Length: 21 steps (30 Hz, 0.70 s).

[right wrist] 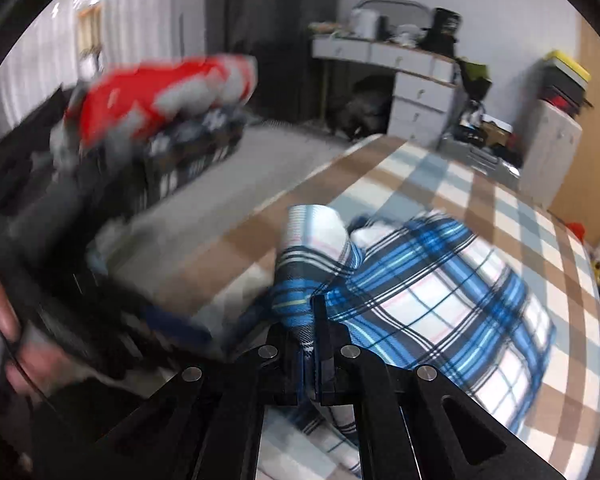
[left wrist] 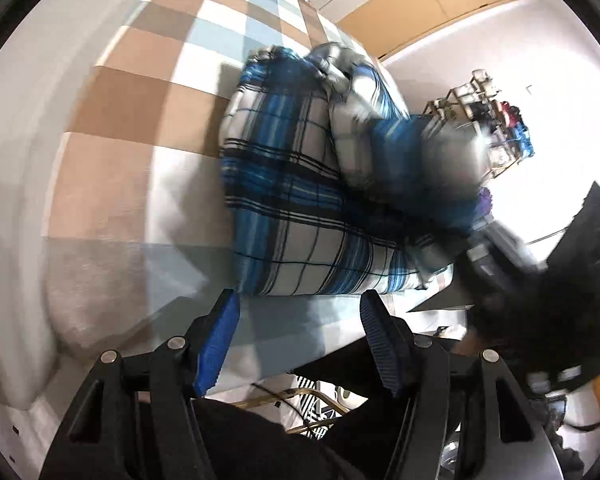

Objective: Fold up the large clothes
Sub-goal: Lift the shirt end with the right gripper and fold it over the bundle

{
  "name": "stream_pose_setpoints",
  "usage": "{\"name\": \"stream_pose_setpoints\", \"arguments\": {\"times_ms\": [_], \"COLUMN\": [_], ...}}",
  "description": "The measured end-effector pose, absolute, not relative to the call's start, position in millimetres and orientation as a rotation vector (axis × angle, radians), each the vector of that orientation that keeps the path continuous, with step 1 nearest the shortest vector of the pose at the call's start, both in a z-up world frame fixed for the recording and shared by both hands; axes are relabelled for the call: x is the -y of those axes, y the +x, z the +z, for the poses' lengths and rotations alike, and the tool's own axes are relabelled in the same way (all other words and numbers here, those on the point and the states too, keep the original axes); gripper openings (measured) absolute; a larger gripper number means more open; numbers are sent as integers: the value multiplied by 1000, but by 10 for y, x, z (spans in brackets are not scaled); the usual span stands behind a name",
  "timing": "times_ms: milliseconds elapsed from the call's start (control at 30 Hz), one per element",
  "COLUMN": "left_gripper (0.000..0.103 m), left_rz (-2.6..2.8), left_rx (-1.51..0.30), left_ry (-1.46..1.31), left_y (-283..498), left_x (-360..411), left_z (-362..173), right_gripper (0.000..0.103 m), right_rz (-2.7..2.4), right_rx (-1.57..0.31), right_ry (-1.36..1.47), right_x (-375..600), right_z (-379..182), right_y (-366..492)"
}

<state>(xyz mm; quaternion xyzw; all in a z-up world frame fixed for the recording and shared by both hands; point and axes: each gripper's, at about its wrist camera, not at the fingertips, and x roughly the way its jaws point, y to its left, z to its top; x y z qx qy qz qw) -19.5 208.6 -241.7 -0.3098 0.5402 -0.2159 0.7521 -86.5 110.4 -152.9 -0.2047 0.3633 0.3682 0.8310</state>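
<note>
A: Why's the plaid garment bunched on the checked bedcover?
B: Right gripper clamps one edge, likely to spread it. Left gripper jaws apart, empty, near its hem.

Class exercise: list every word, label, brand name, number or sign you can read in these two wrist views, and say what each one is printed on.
No text can be read in either view.
White marks on the dark crate under the red garment: too blurred to read.
Plaid shirt, checked bedcover: pattern only, no lettering.
</note>
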Motion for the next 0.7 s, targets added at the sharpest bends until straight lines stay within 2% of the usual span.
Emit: {"name": "stream_pose_setpoints", "arguments": {"times_ms": [267, 500, 700], "left_gripper": [56, 59, 59], "left_rz": [-528, -592, -535], "left_rx": [-1072, -980, -1065], "left_ry": [-761, -725, -591], "left_y": [-162, 49, 447], "left_x": [-2367, -2211, -2043], "left_z": [-2258, -1963, -1826], "right_gripper": [3, 4, 4], "right_rz": [906, 999, 1025], "right_rx": [-696, -722, -712], "right_ry": [-312, -409, -371], "right_x": [-978, -1043, -947], "right_z": [-1444, -1849, -1964], "right_y": [-940, -1103, -1139]}}
